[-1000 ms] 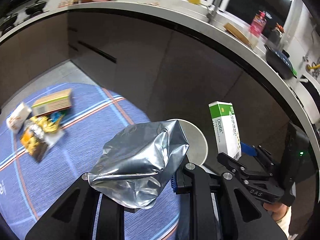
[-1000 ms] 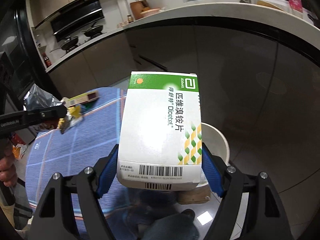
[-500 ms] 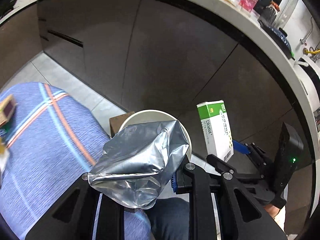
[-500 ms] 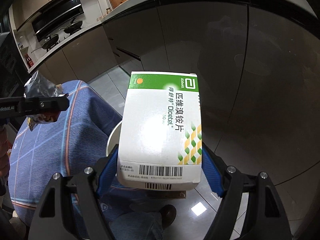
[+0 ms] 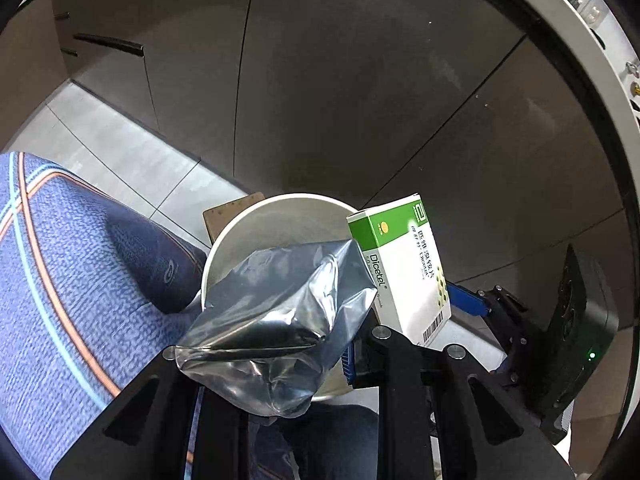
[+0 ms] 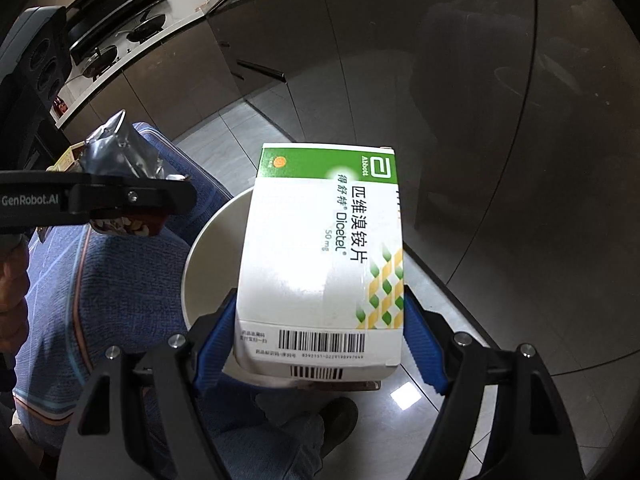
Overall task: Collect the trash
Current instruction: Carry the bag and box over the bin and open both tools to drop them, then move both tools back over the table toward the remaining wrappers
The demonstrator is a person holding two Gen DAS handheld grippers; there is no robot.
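Far left, a blue cloth (image 5: 72,280) with orange and pale stripes drapes over the tabletop edge, sagging toward the grey tiled floor (image 5: 132,160).

Next in, the left gripper (image 5: 280,360) points steeply down, its fingers clenched on a crumpled silver foil bag (image 5: 276,320). The bag bulges up between them and hangs right over the near rim of a white bin (image 5: 256,224) that stands on the floor. In the right wrist view that same left gripper (image 6: 168,204) reaches in from the left edge, black arm level, the foil bag (image 6: 116,148) poking up above it, a hand (image 6: 12,276) just visible behind at the frame edge.

The bin (image 6: 208,256) sits beside the cloth's hanging edge, open mouth up; what is inside I cannot tell. A brown flat piece (image 5: 228,212) peeks out behind its rim.

Now to the right: a green-and-white medicine box (image 6: 320,256), barcode end nearest the camera, green band farthest. The right gripper (image 6: 320,344) has it squarely, blue pads (image 6: 420,344) pressing on both long sides. The box covers most of the bin's mouth from this angle. From the left wrist view the box (image 5: 404,268) tilts over the bin's right rim, touching or nearly touching the foil bag, with the right gripper (image 5: 472,308) behind it.

Dark cabinet fronts (image 5: 360,80) close off the background.
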